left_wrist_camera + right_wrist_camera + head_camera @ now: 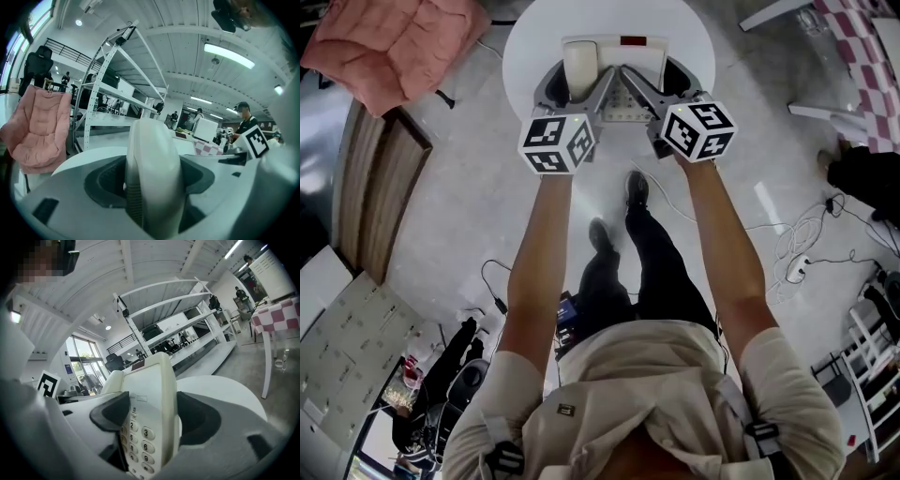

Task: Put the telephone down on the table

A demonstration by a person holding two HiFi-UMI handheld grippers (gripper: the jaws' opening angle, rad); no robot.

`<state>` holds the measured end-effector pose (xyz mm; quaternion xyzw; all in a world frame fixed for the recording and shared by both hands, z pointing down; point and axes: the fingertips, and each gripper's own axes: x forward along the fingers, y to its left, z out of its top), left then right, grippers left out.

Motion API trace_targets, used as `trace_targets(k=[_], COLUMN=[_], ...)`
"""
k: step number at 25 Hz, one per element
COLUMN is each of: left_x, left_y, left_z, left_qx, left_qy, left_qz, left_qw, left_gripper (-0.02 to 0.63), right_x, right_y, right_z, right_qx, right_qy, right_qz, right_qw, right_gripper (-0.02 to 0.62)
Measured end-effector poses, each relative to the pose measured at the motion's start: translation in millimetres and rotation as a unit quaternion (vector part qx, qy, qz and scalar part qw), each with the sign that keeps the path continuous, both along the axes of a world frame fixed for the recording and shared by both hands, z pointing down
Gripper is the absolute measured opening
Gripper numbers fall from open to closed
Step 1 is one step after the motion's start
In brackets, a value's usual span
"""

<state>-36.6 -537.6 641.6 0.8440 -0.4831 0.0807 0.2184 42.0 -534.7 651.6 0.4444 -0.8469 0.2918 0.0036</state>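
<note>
Standing at a round white worktop (525, 42), a person holds a two-jaw gripper in each hand, both clamped on a cream telephone (628, 58) over the worktop's near half. Whether the telephone touches the surface cannot be told. The left gripper (152, 187) has its jaws closed against the sides of the handset (152, 159), which lies along the telephone's left side. The right gripper (150, 425) has its jaws pressed on the telephone's body at the keypad (140, 437), where the digits 2, 3, 5, 6, 8 and 9 can be read on round keys. A label just above the keys is too small to read. A dark red window (633, 41) marks the telephone's far end. Black-and-white marker cubes (558, 142) cap both grippers.
</note>
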Motion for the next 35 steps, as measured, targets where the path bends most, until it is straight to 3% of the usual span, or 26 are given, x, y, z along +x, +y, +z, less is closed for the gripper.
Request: trace_targets(k=[11,22,31,35], left_x=[-3.5,-16.1,-16.4,-13.2], left_y=[-19.6,-34.8,-38.6,-38.7], left_z=[42.3,62.9,78.7,80.4], left_qx=[-0.038,-0.069,-0.099,-0.087], left_qy=[-0.002,0.033,0.006,-0.048], left_qz=[0.011,-0.028,-0.019,-0.011], left_qw=[0.9992,0.9967,0.9949,0.995], left_gripper=[0.319,0.319,0.331,0.336], right_x=[-3.5,-14.5,-17.7,-14.2], right_y=[-17.5,-35.4,-40.9,-43.2], right_z=[42.5,57.4,73.4,78.1], right_qx=[-0.035,-0.034,-0.053,-0.059], right_qy=[0.004,0.031,0.029,0.035], right_qz=[0.0,-0.021,-0.02,-0.016], right_qw=[0.999,0.999,0.998,0.998], right_gripper=[0.291,0.29,0.296,0.298])
